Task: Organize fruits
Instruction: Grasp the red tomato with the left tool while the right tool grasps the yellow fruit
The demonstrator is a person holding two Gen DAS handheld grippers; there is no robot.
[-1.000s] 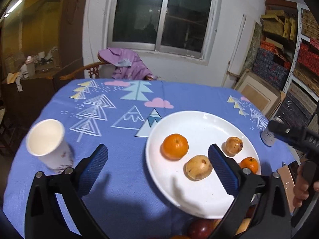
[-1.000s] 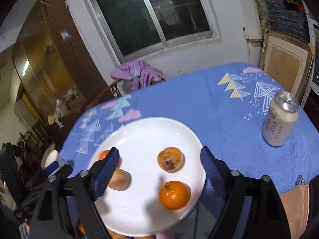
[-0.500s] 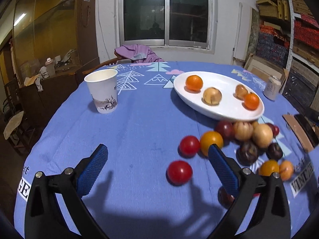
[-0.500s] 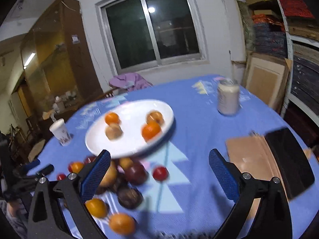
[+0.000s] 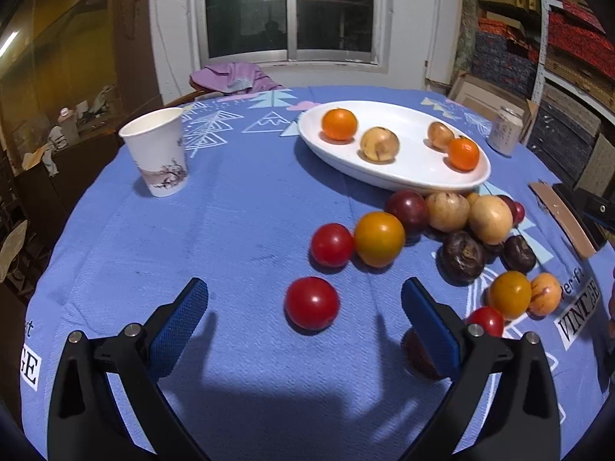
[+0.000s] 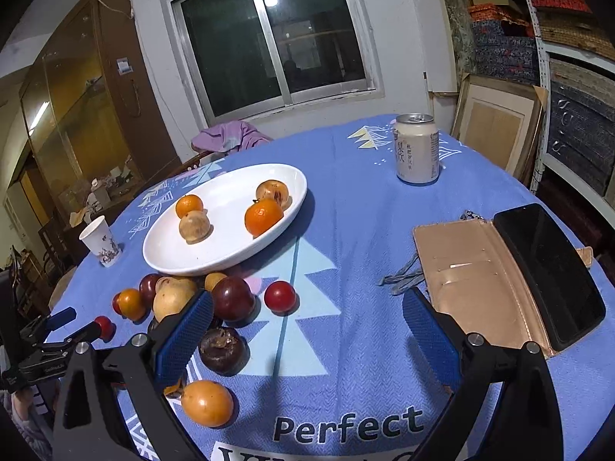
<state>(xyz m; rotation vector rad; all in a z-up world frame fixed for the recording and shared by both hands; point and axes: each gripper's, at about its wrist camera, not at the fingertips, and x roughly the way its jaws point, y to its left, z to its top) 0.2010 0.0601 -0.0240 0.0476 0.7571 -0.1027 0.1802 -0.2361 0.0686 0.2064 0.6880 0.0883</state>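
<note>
Both my claws hover low over the blue tablecloth (image 5: 230,211), angled down at it.

Left gripper (image 5: 303,307): jaws spread wide, pads clear of everything. A red tomato (image 5: 312,302) lies on the cloth between the two pads, nearer the far end of the gap, touching neither.

Right gripper (image 6: 307,320): jaws have just been opening and now stand at full spread, nothing held. Only bare cloth lies between the pads. My left-side pad sits in front of the loose fruit pile (image 6: 184,307).

White plate (image 5: 423,176): holds four fruits, two oranges and two tan-skinned round ones, all apart from each other.

Loose pile just beside the plate's near rim: dark red plums, pale yellow fruits, two wrinkled dark brown ones (image 5: 461,255), an orange-yellow fruit (image 5: 378,238) touching a second red tomato (image 5: 331,245).

Paper cup (image 5: 157,151) stands upright, well apart to the left of the plate. Drink can (image 6: 416,149) upright past the plate on the right. Open wallet case with a phone (image 6: 549,269) lies flat near my right pad.
</note>
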